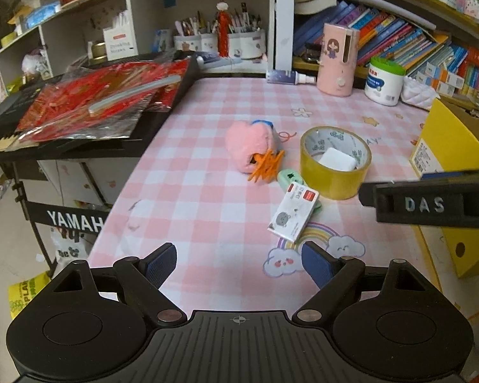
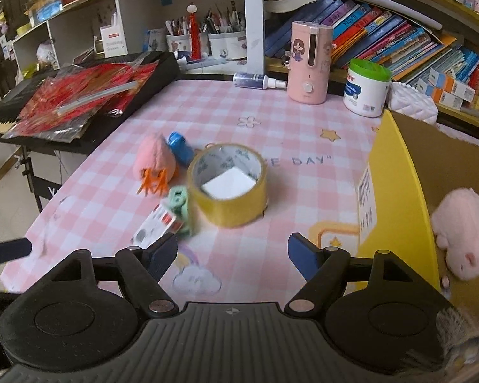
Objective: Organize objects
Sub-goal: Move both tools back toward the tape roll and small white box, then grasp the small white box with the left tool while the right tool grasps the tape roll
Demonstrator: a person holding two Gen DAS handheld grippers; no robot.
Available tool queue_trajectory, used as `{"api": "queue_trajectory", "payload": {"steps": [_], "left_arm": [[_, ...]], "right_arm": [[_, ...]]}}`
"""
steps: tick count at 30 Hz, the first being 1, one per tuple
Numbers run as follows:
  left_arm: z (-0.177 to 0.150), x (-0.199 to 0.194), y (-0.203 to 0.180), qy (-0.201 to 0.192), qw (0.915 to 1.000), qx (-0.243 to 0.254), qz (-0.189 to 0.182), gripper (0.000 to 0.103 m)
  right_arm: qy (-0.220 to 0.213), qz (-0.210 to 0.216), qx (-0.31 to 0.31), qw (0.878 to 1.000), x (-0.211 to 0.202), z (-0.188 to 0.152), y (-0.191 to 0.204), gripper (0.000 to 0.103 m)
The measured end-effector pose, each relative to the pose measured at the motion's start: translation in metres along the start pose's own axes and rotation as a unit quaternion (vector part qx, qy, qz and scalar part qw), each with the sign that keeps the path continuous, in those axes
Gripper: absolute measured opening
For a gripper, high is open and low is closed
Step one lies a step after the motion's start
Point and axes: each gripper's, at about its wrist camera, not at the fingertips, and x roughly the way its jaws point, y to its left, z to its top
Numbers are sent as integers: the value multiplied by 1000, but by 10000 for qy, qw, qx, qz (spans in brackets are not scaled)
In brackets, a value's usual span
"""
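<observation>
While both grippers hang over the pink checked tablecloth (image 1: 207,198), the left gripper (image 1: 239,266) and right gripper (image 2: 232,255) stand spread wide with nothing between their pads; the yellow tape roll (image 2: 227,185), pink plush toy (image 1: 249,148) and small white card box (image 1: 293,212) lie clustered mid-table; another pink plush animal (image 2: 463,242) sits inside the yellow cardboard box (image 2: 396,172).

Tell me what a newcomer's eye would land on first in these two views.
The big yellow tape roll stands mid-table on the pink checked tablecloth, a white block inside its ring. Just left of it lies a pink plush toy with orange fringe, and at the right edge an open yellow box holds another pink plush. Both the left gripper and the right gripper hang open and empty above the near table edge.
</observation>
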Motion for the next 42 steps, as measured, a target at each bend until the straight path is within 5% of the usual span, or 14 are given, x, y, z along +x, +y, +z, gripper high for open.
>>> {"api": "queue_trajectory", "payload": {"steps": [12,24,33,36,42], "left_arm": [[24,48,-30,147,9983,438,-357,61],[27,75,-37,434,9954,635,-564,29],[26,61,-18,420,9966,250,-662,28],[27,58,-14,379,9971,152,-650,28],[32,46,-6,208,9977,56,-637,28]], "right_arm": [[8,130,-249,9996,47,47,-4,78],[225,186,-760,9967,88,59,15,94],[421,-139,-754,9962,108,59,12,94],[533,28,-644,9965,113,58,8,85],[418,65,-306,9986,98,57,2,84]]}}
